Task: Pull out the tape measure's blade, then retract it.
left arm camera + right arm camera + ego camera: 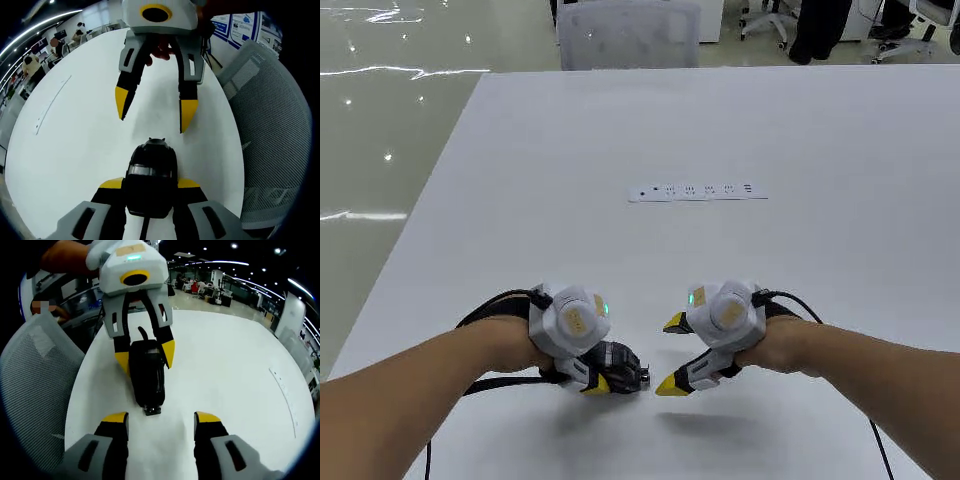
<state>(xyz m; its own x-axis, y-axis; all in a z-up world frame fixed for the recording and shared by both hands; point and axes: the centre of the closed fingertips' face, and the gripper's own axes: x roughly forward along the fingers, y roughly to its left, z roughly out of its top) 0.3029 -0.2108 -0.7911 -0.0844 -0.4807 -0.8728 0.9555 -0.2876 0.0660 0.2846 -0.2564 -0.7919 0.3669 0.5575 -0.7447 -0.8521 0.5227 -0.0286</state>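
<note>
- The left gripper (605, 375) sits low over the table (720, 120), close to the near edge and a little left of its middle.
- Its jaws are pinched on a black tape measure (623, 362), one yellow tip on each side of the case.
- In the left gripper view the tape measure (150, 180) stands between that gripper's own two jaws, its front end pointing at the right gripper (155, 107).
- In the right gripper view the left gripper (145, 357) reaches in from the top, clamped on the tape measure (146, 375). The case's lower end, with a small metal tab, lies just above the table.
- The right gripper (672, 354) is just beside the left one, near the same near edge, facing it.
- Its jaws are spread wide with nothing between them. The yellow tips are near the front of the tape measure but apart from it.
- From its own camera, the right gripper (161, 418) shows both tips apart, with bare white table between them.
- A person's hand is wrapped around each gripper, and a black cable trails back from each.
- A flat socket strip (698, 190) lies near the middle of the table, well away from the grippers.
- A grey mesh chair (628, 35) stands at the far edge.
</note>
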